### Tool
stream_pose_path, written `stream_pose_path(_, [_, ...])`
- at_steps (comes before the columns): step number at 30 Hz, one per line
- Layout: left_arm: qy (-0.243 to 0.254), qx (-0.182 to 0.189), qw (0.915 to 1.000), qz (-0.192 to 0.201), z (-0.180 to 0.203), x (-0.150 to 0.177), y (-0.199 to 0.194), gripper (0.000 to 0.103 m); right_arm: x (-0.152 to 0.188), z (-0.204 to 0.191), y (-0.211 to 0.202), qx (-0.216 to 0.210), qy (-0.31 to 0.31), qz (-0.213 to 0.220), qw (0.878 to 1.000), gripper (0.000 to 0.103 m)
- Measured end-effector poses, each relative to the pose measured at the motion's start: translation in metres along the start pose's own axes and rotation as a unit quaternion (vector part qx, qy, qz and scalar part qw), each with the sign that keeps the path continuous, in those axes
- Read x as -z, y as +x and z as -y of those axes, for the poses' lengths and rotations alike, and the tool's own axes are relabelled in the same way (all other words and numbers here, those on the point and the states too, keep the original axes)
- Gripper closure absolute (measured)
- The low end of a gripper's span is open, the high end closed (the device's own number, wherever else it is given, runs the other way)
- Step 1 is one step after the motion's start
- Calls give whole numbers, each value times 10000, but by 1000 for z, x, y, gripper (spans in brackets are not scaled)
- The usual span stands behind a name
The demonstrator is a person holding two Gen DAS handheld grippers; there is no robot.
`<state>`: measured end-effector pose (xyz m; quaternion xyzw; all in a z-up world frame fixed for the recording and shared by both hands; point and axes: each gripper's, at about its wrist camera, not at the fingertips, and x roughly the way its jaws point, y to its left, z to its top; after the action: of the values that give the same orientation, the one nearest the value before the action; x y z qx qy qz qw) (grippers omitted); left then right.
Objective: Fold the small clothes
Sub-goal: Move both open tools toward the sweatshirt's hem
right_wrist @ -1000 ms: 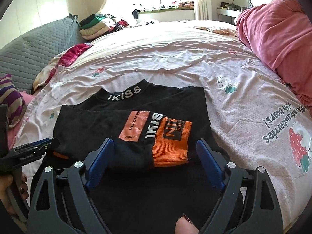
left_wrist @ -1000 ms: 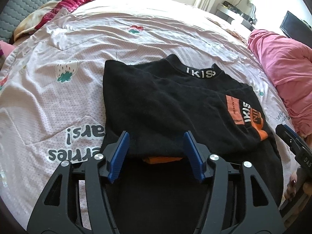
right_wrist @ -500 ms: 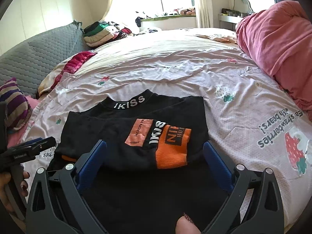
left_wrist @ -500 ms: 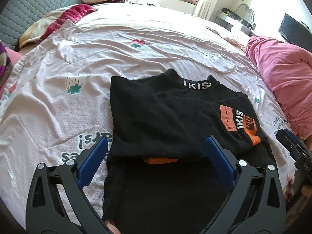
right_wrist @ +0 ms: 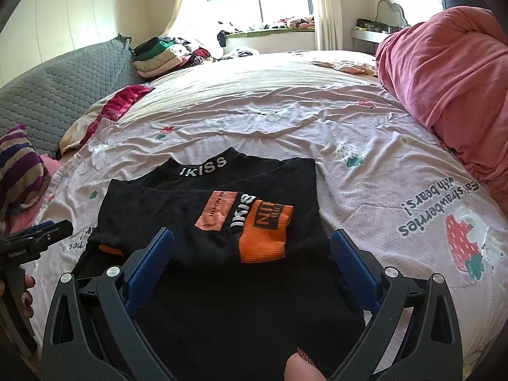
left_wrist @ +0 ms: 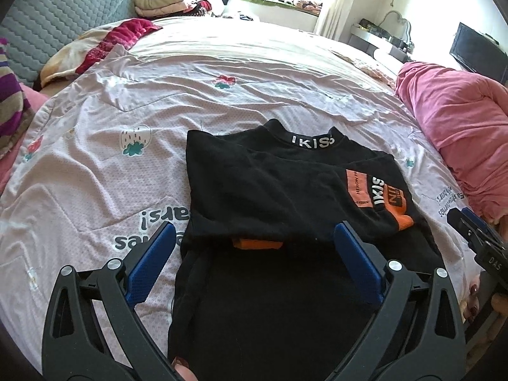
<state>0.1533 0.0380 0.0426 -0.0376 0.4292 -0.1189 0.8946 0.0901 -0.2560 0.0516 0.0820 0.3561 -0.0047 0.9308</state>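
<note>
Black top [left_wrist: 270, 190] lies sleeves-in; my left gripper [left_wrist: 250, 263] and right gripper [right_wrist: 250, 266], just spread, hold nothing. Next I'd grab the near hem, fold it far.

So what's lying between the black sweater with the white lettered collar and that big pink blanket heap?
Only bare bedsheet printed with strawberries separates the black sweater from the pink blanket heap; the right wrist view shows it best.
</note>
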Motion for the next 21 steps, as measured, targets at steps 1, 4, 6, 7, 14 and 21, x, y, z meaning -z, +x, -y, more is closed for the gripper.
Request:
stream_pose_path(1, [19, -13, 10000, 3, 1, 1, -2, 10, 1, 1, -2, 16, -15, 3, 10000, 5])
stream_pose_path(4, [49, -59, 9999, 85, 2, 3, -9, 10, 4, 5, -8, 45, -33, -4, 10000, 5])
stream_pose_path(6, [52, -93, 9999, 125, 2, 5, -13, 10, 6, 8, -12, 81, -58, -23, 9999, 5])
stream_pose_path(7, [53, -112, 9998, 160, 2, 6, -16, 10, 8, 9, -14, 105, -70, -23, 9999, 5])
stream_pose_path(14, [-58, -198, 9996, 186, 1, 32, -28, 10, 15, 18, -26, 147, -121, -38, 9998, 5])
stream_pose_path(21, [-153, -143, 9997, 150, 3, 51, -36, 10, 20, 21, -34, 116, -176, -45, 9998, 5])
